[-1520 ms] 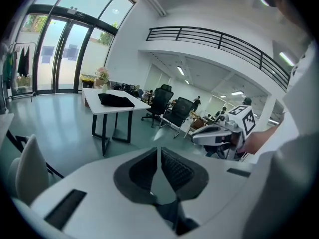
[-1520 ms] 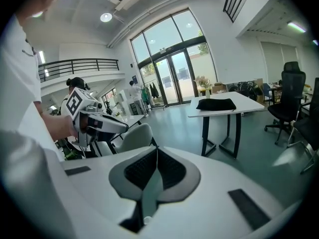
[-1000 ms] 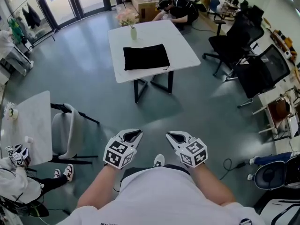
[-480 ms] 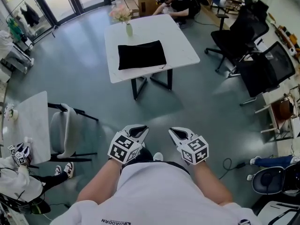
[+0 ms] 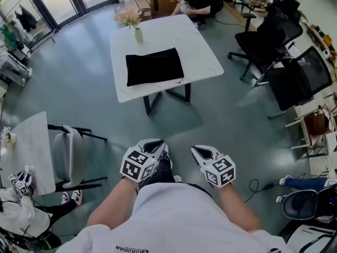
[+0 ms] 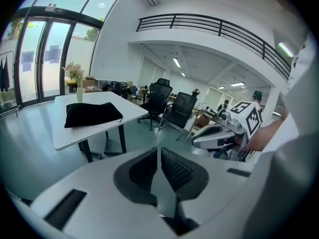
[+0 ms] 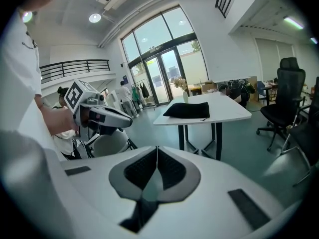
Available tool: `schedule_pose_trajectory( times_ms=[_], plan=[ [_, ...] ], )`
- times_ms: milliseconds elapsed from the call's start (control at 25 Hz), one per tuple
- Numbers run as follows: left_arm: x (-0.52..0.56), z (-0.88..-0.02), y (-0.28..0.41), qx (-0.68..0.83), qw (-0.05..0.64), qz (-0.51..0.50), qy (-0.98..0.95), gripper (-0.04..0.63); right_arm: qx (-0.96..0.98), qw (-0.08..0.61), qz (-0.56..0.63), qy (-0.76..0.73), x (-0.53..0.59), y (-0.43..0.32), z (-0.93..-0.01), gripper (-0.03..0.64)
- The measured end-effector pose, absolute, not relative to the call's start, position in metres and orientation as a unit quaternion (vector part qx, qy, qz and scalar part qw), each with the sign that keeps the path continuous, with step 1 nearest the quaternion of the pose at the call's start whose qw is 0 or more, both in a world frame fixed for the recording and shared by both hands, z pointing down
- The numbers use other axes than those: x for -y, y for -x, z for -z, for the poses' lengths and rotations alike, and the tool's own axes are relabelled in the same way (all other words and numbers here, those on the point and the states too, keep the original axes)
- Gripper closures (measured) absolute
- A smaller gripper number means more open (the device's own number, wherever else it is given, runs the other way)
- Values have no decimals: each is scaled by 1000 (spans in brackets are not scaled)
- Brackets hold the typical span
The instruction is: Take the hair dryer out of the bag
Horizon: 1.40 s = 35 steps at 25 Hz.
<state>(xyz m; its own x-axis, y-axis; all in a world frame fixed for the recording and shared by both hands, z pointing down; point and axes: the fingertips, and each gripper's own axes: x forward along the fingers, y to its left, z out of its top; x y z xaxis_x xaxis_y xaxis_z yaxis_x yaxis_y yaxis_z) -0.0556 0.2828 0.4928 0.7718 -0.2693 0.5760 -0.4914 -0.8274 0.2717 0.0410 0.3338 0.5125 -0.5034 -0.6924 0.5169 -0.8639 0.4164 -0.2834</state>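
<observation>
Jaws of the left gripper [image 6: 158,152] and the right gripper [image 7: 157,151] are both clenched, pads pressed together with nothing between them. We hold the two side by side, just apart, each showing at the edge of the other's view. The black bag [image 5: 154,66] lies flat on the white bench [image 5: 202,57], straight ahead of both jaws and well apart from them. We cannot make out the hair dryer, only the bag's cloth. Beyond the bag, farther from the jaws, a vase [image 5: 138,35] of pale flowers stands near the bench's far edge. Grey floor [image 5: 221,120] lies between the jaws and the bench. To the right of the right jaws stand black office chairs [image 5: 263,44]. To the left of the left jaws are a grey chair [image 5: 67,154] and a small table [image 5: 29,146]
</observation>
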Motion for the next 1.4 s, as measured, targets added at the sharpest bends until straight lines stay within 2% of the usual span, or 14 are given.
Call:
schedule_pose_trajectory(
  times_ms=[760,1400],
  plan=[
    [-52,-482,42,200,197,-247,-928,557,818,194,-264,-473,-119,-54,-491,598],
    [12,-491,67,220,217,-253,-917,557,828,208,-278,-440,-43,-35,-502,598]
  ],
)
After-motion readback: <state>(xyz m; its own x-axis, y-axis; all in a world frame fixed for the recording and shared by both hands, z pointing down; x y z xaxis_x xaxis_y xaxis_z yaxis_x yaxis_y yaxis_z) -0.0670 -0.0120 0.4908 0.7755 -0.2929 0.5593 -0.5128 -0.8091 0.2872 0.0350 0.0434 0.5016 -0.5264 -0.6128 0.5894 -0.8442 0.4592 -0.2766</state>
